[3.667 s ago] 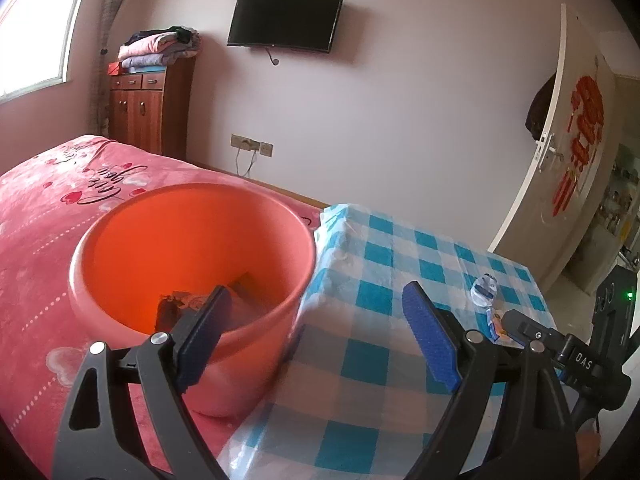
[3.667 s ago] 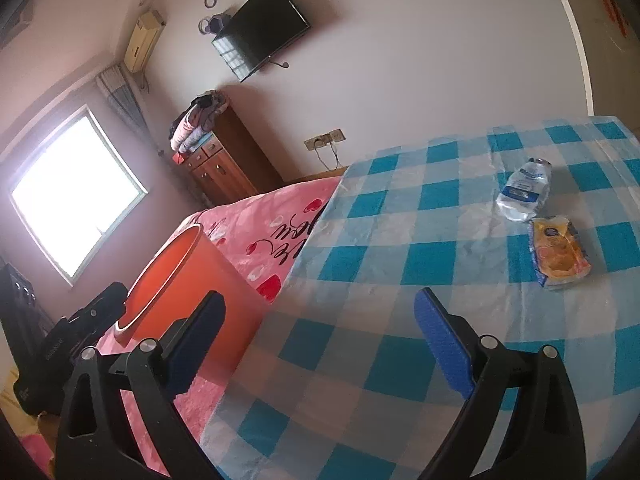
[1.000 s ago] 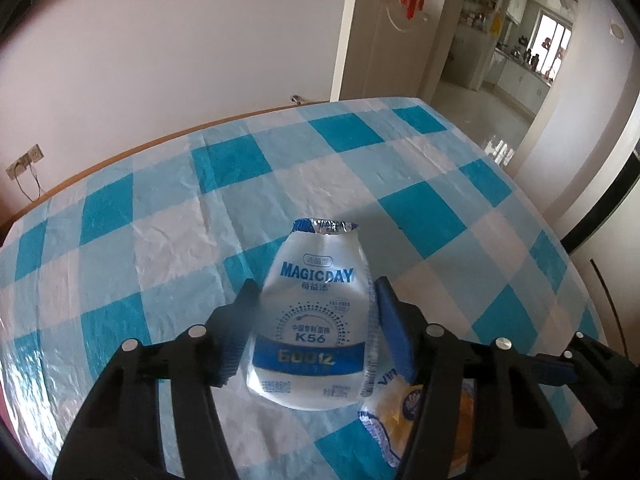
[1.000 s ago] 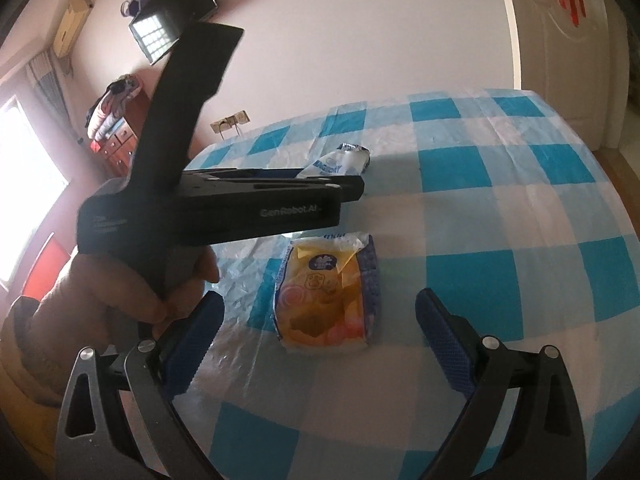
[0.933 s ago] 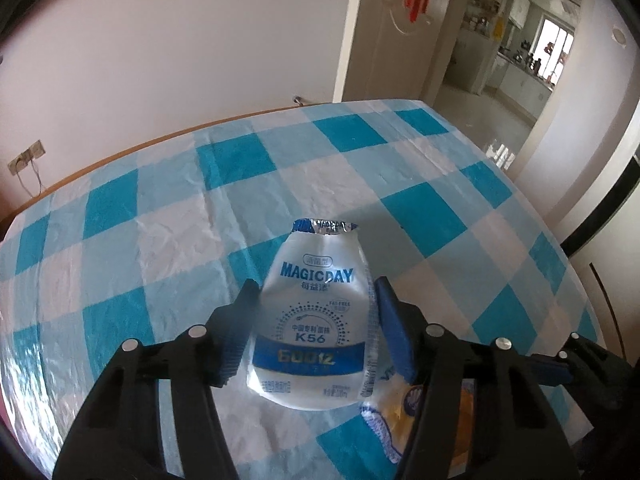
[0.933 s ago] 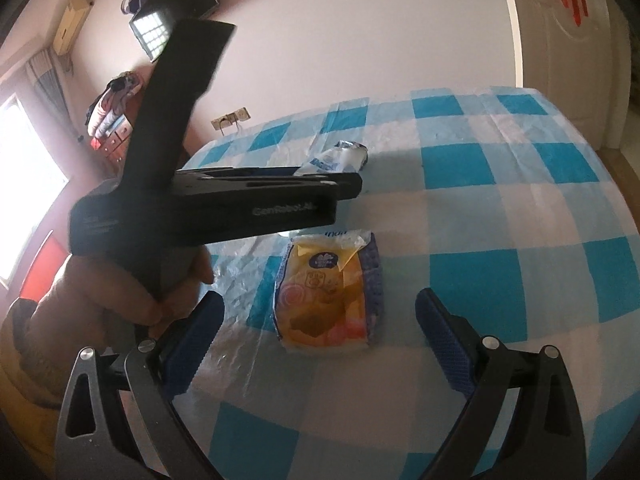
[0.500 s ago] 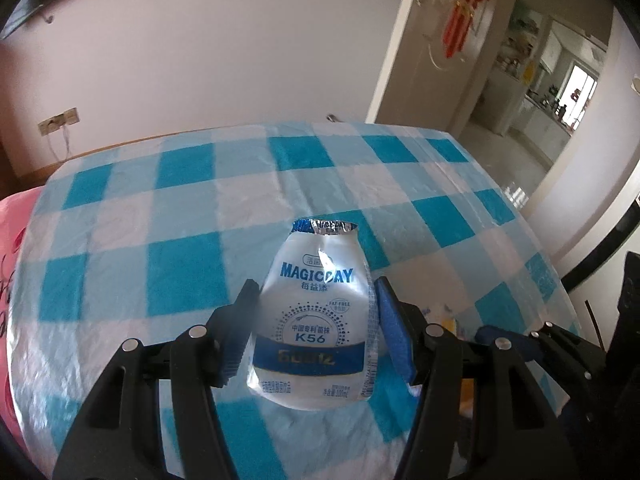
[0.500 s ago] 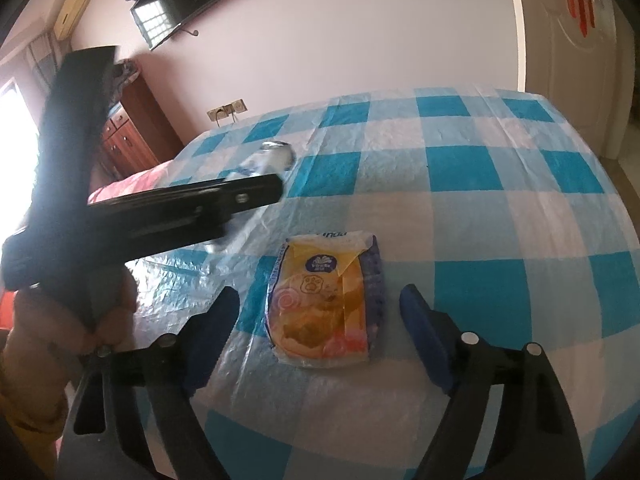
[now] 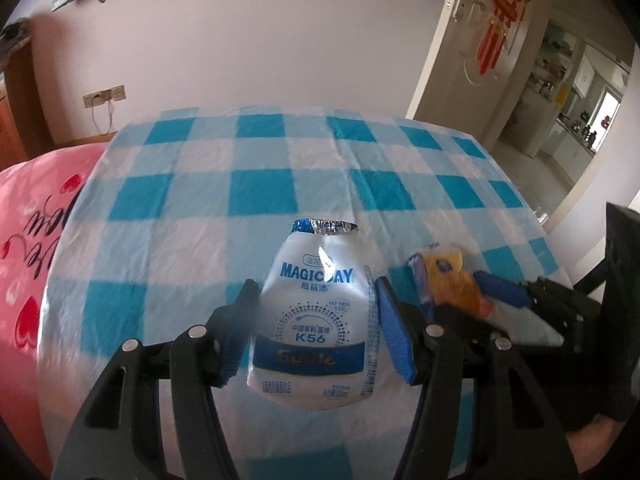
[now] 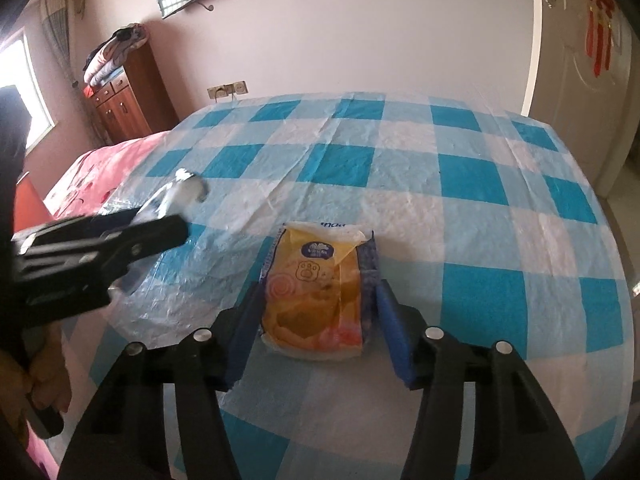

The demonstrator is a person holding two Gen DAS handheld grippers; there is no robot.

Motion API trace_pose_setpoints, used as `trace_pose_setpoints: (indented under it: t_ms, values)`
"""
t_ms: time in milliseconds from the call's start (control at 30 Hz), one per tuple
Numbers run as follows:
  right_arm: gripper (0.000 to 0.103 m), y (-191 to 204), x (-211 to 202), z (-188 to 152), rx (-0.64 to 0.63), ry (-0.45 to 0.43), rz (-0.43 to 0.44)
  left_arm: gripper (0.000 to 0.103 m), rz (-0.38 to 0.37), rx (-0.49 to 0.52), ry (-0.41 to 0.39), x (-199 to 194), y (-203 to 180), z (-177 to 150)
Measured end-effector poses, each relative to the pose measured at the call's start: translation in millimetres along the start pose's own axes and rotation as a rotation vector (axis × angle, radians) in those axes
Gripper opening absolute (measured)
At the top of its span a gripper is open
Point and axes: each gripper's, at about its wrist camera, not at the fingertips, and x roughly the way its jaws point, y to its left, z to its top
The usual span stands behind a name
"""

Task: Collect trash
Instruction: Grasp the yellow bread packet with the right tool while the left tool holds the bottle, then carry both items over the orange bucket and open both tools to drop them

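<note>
Here, a blue-and-white checked tablecloth (image 10: 460, 168) covers the table; pink bedding (image 9: 36, 216) lies at its left edge. Left gripper (image 9: 314, 330) pinches a crushed white MAGICDAY bottle (image 9: 316, 320), lifted clear of the cloth. Right gripper (image 10: 316, 330) has just been closing around a yellow snack wrapper (image 10: 320, 292) lying on the cloth; blue pads (image 10: 394, 332) sit against its sides

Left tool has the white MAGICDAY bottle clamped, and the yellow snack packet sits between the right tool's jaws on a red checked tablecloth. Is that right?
Not quite: the tablecloth is blue and white checked, not red, as the right wrist view shows. The rest holds: the left tool clamps the MAGICDAY bottle, and the yellow snack packet sits between the jaws of the right tool, which have just been closing.
</note>
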Motion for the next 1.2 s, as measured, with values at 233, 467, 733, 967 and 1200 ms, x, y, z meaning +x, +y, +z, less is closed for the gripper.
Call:
trace_pose_setpoints:
  t_ms: [233, 467, 733, 967, 1200]
  values:
    - [0.037, -6, -2, -1, 0.018, -0.006, 0.006, 0.06, 0.018, -0.052, -0.01, -22, 8, -23]
    - [0.018, -7, -6, -2, 0.022, -0.021, 0.032, 0.06, 0.034, -0.064, -0.008, -42, 9, -48]
    - [0.01, 0, -24, -7, -0.016, -0.101, 0.024, 0.06, 0.043, -0.063, -0.01, -66, 12, -71]
    - [0.008, -6, -33, -17, 0.027, -0.101, 0.065, 0.06, 0.03, -0.076, -0.023, -84, 22, -82]
    - [0.008, -5, -58, -21, 0.063, -0.144, 0.077, 0.06, 0.004, -0.089, -0.035, -96, 29, -91]
